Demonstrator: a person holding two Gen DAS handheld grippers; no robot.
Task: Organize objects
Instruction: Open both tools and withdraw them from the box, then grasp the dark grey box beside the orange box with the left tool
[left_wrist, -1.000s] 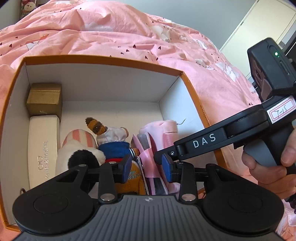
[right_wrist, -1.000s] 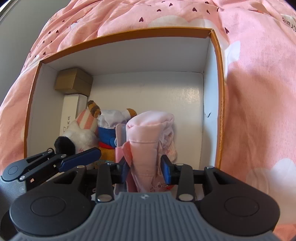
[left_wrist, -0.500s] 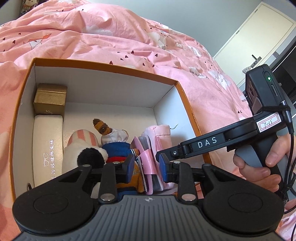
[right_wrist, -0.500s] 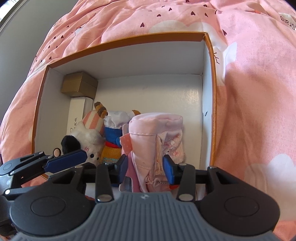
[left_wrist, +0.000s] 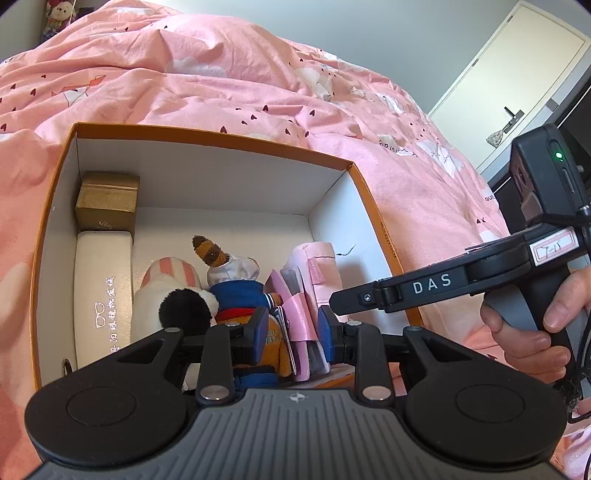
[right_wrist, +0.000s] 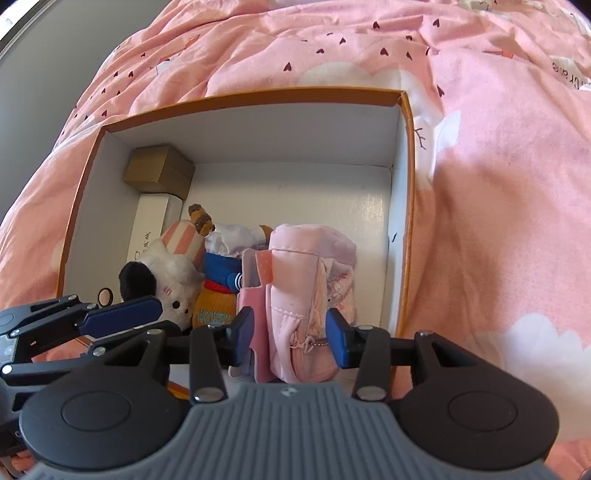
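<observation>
An orange-rimmed white box (left_wrist: 207, 134) (right_wrist: 258, 98) lies on a pink bedspread. Inside stand a gold box (left_wrist: 107, 203), a white glasses case (left_wrist: 101, 288), a bunny plush (left_wrist: 166, 291), a toy in a blue top (left_wrist: 236, 288) and a pink pouch (left_wrist: 317, 269) (right_wrist: 295, 280). My right gripper (right_wrist: 291, 334) hovers over the pouch, open. Its pads stand on either side of the pouch without pressing it. My left gripper (left_wrist: 293, 332) hangs above the box's near edge, open and holding nothing. It also shows in the right wrist view, as the left gripper (right_wrist: 129, 321).
Pink bedding (left_wrist: 221, 74) surrounds the box on all sides. The back right part of the box floor (right_wrist: 295, 199) is bare. A hand (left_wrist: 535, 332) holds the right gripper's handle at the right. A door (left_wrist: 509, 74) stands far right.
Both grippers have drawn up and back from the box. The right jaws widened off the pink pouch, which stays standing in the box. The left jaws narrowed.
</observation>
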